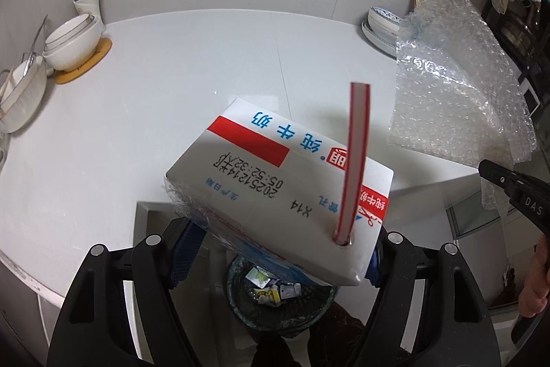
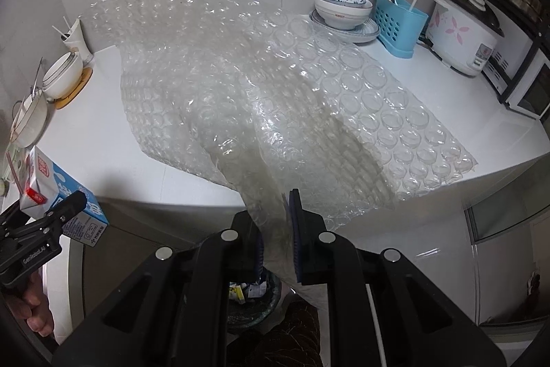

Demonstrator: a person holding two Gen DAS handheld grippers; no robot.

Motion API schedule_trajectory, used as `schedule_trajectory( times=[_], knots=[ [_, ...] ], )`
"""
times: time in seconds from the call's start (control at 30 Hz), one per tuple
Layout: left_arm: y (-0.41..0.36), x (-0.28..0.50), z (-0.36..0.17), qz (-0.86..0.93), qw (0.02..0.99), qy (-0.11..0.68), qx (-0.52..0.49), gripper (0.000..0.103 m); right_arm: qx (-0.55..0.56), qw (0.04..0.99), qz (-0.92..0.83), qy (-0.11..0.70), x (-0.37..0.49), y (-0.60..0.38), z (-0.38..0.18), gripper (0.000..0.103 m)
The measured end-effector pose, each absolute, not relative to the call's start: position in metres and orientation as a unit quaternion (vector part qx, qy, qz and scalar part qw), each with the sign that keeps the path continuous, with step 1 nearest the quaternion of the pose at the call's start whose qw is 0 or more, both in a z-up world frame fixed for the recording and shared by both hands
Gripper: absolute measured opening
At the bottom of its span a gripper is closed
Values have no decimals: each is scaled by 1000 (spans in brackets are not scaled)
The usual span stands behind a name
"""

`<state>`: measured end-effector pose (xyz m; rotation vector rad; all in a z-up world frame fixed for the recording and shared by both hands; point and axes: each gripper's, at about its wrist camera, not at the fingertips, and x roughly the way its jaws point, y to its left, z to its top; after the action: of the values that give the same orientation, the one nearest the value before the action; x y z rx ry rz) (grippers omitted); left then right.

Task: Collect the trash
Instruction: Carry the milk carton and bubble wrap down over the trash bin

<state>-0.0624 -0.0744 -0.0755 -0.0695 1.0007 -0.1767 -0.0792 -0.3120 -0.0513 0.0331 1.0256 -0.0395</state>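
My left gripper (image 1: 278, 250) is shut on a white, red and blue milk carton (image 1: 275, 181) with a red-striped straw (image 1: 355, 157). It holds the carton in the air, off the counter edge and above a dark trash bin (image 1: 280, 298) on the floor with wrappers in it. The carton also shows at the left of the right wrist view (image 2: 65, 198). My right gripper (image 2: 276, 239) is shut on a large sheet of clear bubble wrap (image 2: 261, 98) that hangs from the jaws over the counter edge. The bin (image 2: 247, 301) lies just below them. The wrap also shows in the left wrist view (image 1: 457, 81).
A white counter (image 1: 165, 85) runs along the wall. White bowls (image 1: 70, 40) on a wooden coaster and a cup of straws stand at the left. A patterned bowl on plates (image 2: 343, 11), a blue cutlery basket (image 2: 400, 23) and a rice cooker (image 2: 464, 30) stand at the right.
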Motion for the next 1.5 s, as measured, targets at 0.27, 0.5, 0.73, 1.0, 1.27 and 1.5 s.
schedule_trajectory(
  times=[0.27,0.5,0.73,1.0,1.27,1.5],
  knots=[
    [-74,-89,-102,-85,865,494,-34,73,10,863,-17,506,-125,-321,-67,12],
    [-77,-107,-136,-88,858,505,-33,73,3,854,-9,519,-157,-321,-98,12],
    [-86,-116,-171,-91,851,516,-33,73,-11,845,1,535,-169,-314,-147,12],
    [-93,-112,-214,-91,842,530,-29,73,-12,824,5,566,-162,-315,-199,12],
    [-110,-104,-256,-99,828,551,-9,73,-15,807,-16,590,-145,-326,-228,12],
    [-126,-103,-280,-117,819,562,10,73,-17,805,-34,592,-142,-333,-228,12]
  ],
)
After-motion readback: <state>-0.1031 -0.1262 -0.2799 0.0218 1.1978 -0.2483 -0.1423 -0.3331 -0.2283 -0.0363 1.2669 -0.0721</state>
